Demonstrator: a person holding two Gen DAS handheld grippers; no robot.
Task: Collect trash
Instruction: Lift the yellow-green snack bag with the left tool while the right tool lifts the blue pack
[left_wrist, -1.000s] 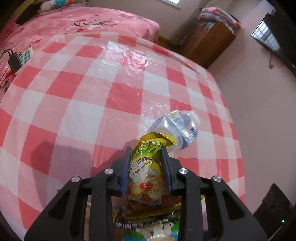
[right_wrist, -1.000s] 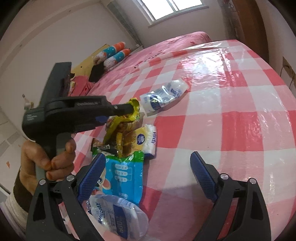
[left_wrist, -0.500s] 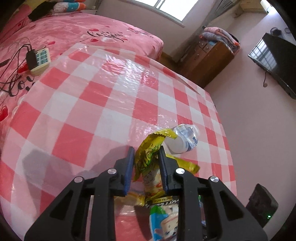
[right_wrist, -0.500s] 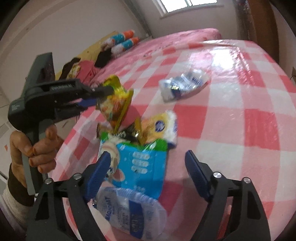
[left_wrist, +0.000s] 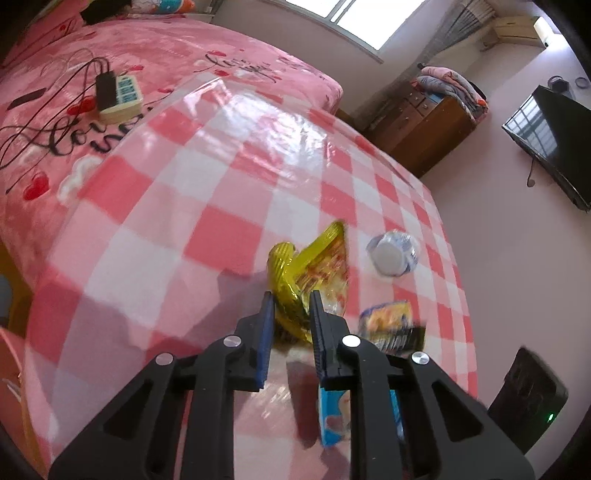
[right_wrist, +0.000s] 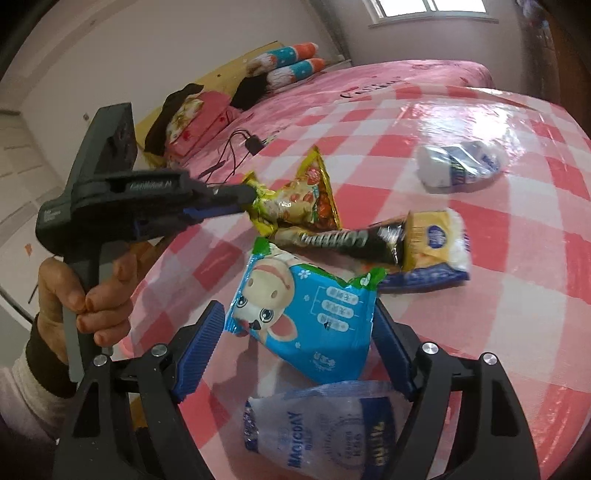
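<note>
My left gripper (left_wrist: 290, 299) is shut on a yellow snack wrapper (left_wrist: 314, 266) and holds it above the checked table; it also shows in the right wrist view (right_wrist: 295, 195). My right gripper (right_wrist: 299, 314) is open, its jaws on either side of a blue cartoon packet (right_wrist: 306, 314) that lies on the table. A crushed clear bag (right_wrist: 321, 428) lies just below the jaws. A black wrapper (right_wrist: 340, 240), a yellow-white packet (right_wrist: 436, 240) and a crushed plastic bottle (right_wrist: 461, 166) lie further out. The bottle also shows in the left wrist view (left_wrist: 393, 253).
The table has a pink-and-white checked plastic cloth (left_wrist: 207, 206). A pink bed (left_wrist: 110, 55) with a power strip (left_wrist: 120, 92) lies beyond it. A wooden cabinet (left_wrist: 424, 122) and a wall TV (left_wrist: 546, 144) are at the right.
My left gripper has lifted the yellow wrapper off the pile and drawn back. My right gripper has moved forward so its jaws now flank the blue packet.
</note>
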